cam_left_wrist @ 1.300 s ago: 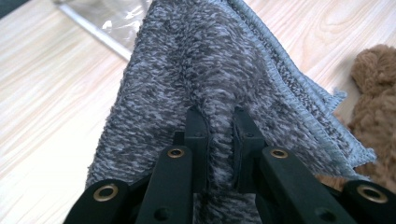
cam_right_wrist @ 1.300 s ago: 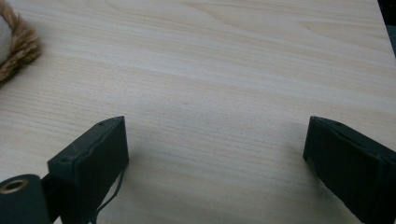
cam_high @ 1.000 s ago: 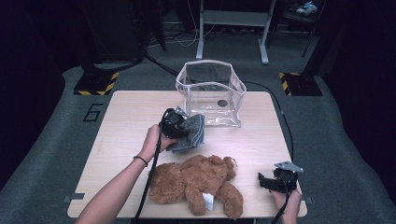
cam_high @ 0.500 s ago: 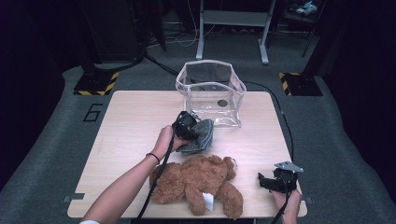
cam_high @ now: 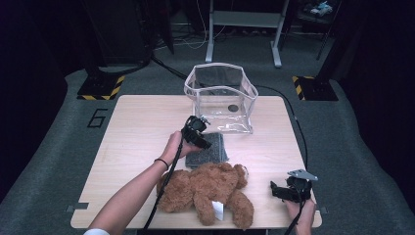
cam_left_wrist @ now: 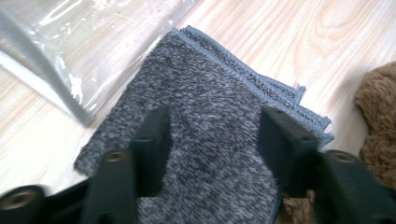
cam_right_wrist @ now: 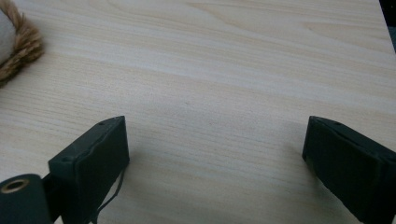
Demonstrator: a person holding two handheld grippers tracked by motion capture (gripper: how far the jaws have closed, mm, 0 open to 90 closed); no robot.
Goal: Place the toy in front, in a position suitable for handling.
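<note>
A folded grey cloth [cam_high: 215, 152] [cam_left_wrist: 219, 79] lies flat on the wooden table [cam_high: 142, 127], between a clear plastic bag [cam_high: 220, 98] [cam_left_wrist: 70, 37] and a brown teddy bear [cam_high: 205, 188] [cam_left_wrist: 378, 107]. My left gripper [cam_high: 205, 142] [cam_left_wrist: 212, 126] hovers just over the cloth. Its jaws have just been opening and now stand apart, with the cloth beneath them and not pinched. My right gripper [cam_high: 274, 188] [cam_right_wrist: 215, 135] rests open on bare table at the front right, nothing between its fingers. A bit of the bear's fur [cam_right_wrist: 16, 42] shows to its left.
The clear bag stands open at the table's far middle with a small dark round thing [cam_high: 233, 108] inside. The bear lies along the front edge. Bare wood stretches over the left half and the right side. Cables trail off both grippers.
My left gripper carried the cloth a little right and down, then its jaws parted and the cloth now lies flat on the table. The right gripper has kept still.
</note>
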